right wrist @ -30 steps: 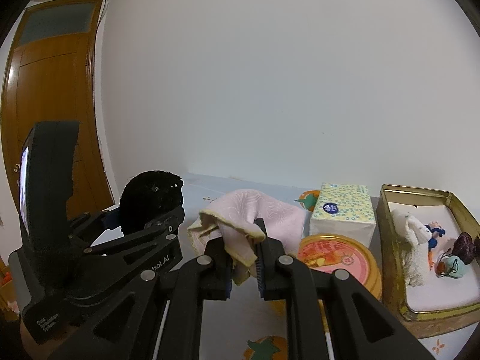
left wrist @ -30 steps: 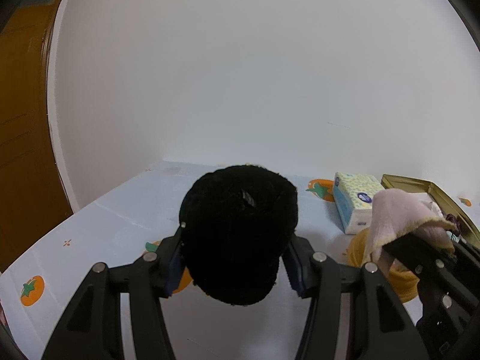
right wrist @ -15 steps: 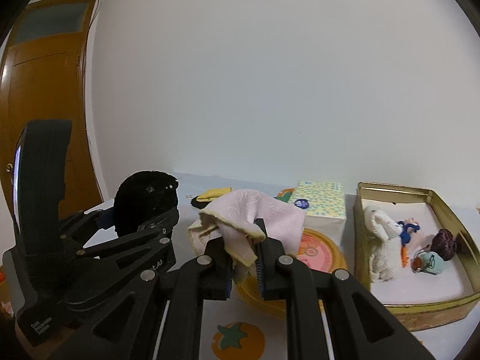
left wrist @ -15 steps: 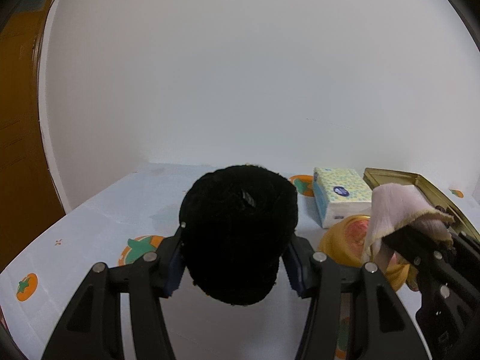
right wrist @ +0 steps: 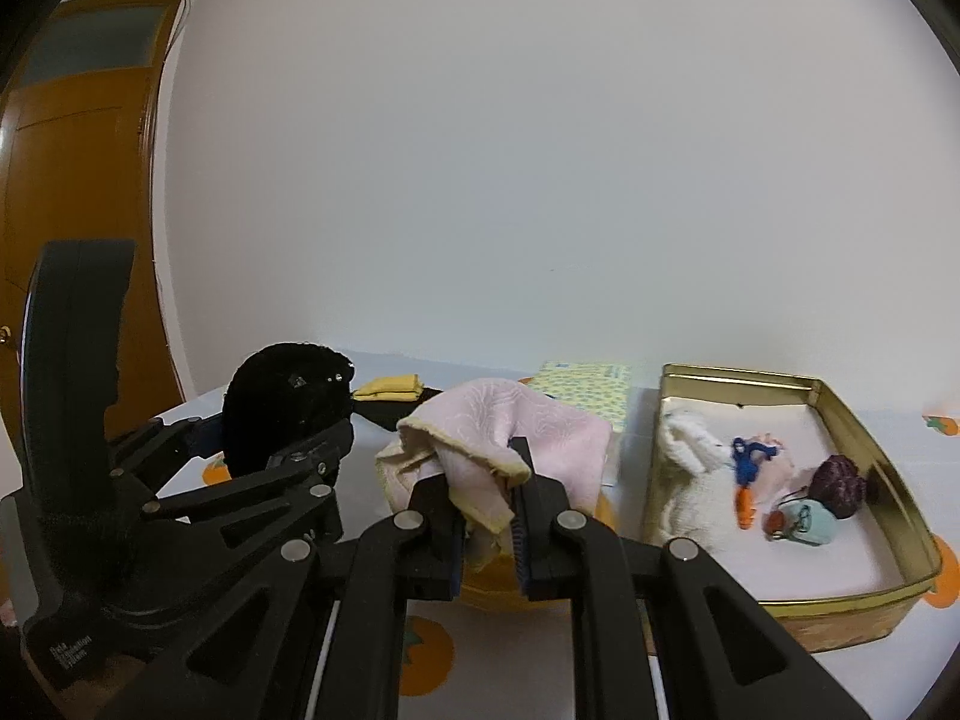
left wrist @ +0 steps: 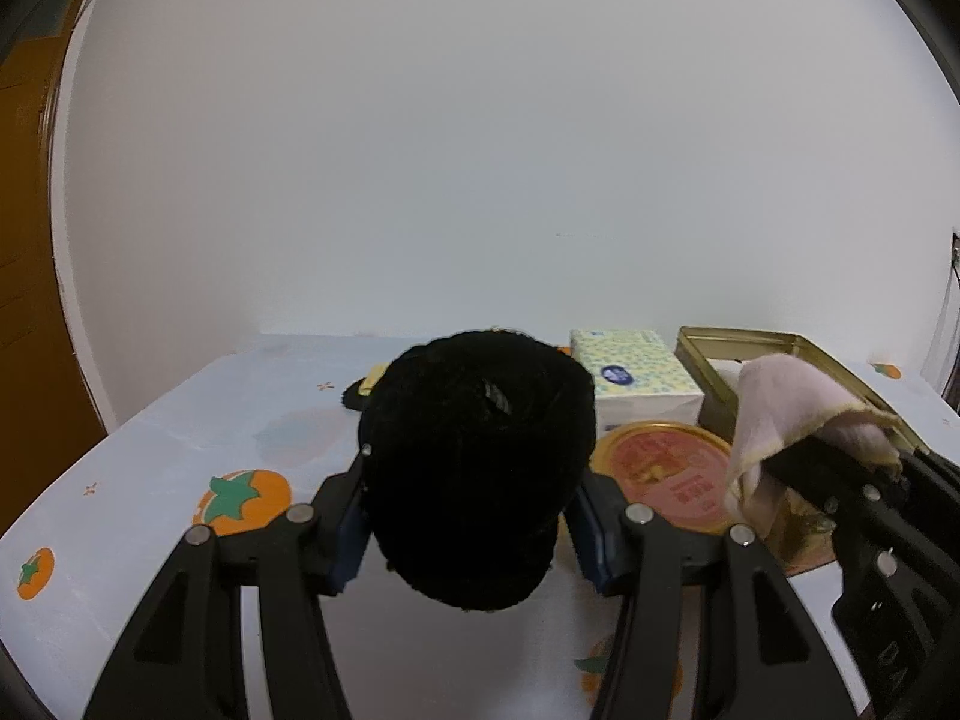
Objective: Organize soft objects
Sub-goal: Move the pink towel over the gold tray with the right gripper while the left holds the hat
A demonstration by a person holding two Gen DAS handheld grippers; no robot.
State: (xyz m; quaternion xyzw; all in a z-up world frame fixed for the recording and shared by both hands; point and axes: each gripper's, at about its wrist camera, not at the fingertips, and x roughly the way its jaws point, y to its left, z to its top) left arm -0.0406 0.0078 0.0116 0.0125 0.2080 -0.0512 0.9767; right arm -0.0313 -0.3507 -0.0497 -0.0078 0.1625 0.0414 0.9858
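My left gripper (left wrist: 471, 525) is shut on a black fuzzy knit hat (left wrist: 474, 462) and holds it above the table; it also shows in the right wrist view (right wrist: 282, 414). My right gripper (right wrist: 486, 516) is shut on a crumpled pink cloth (right wrist: 510, 438), seen at the right of the left wrist view (left wrist: 780, 414). A gold tin box (right wrist: 864, 462) at the right holds a white plush rabbit (right wrist: 696, 468), a dark red knit piece (right wrist: 840, 480) and a small teal toy (right wrist: 810, 522).
A tissue pack (left wrist: 636, 378) stands behind a round yellow tin with a pink lid (left wrist: 666, 474). A yellow folded cloth on something black (right wrist: 390, 387) lies at the back. The tablecloth (left wrist: 180, 450) has orange fruit prints. A wooden door (right wrist: 78, 180) is at the left.
Both grippers have moved to the right with their loads; the tin box, tissue pack and round tin have shifted left in both views and the box looks closer.
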